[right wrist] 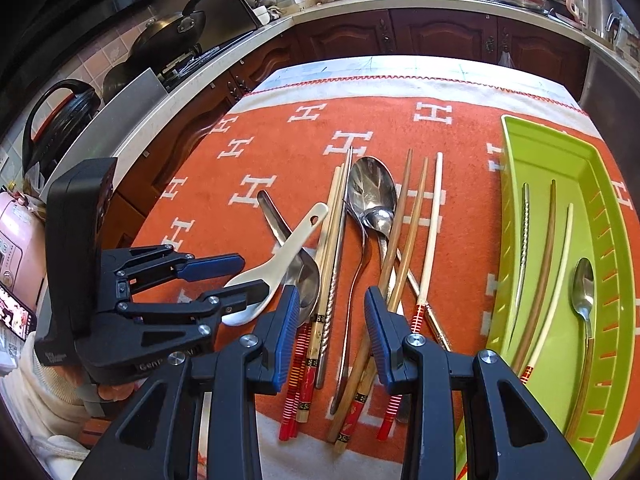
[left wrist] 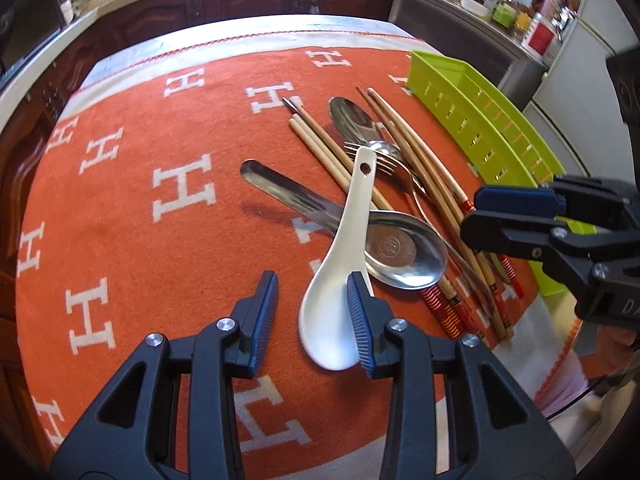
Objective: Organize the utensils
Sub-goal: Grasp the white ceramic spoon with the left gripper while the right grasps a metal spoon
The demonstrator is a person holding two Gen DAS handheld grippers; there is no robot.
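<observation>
I had both tongs hanging over the utensil pile on the orange worktop [left wrist: 132, 216] cloth. Left tongs [left wrist: 313, 320] stood partly open, nothing gripped; the right-hand pad sat over the bowl of the white ceramic spoon [left wrist: 340, 276], but whether it touched I couldn't tell. Right tongs [right wrist: 332, 332] were also partly open and empty, poised above the chopsticks [right wrist: 404, 256] and the long metal spoon [right wrist: 370, 196]. The ceramic spoon lay across a large steel ladle-spoon [left wrist: 404, 254], handle pointing away. The green tray [right wrist: 600, 264] sat off to the right, already holding three single chopsticks and a small spoon [right wrist: 583, 292]. My read: next up was picking the ceramic spoon. To do it well I'd centre the pads across the neck rather than the slippery bowl, close gently, lift straight so the ladle underneath doesn't shift, and keep the other tongs clear.
</observation>
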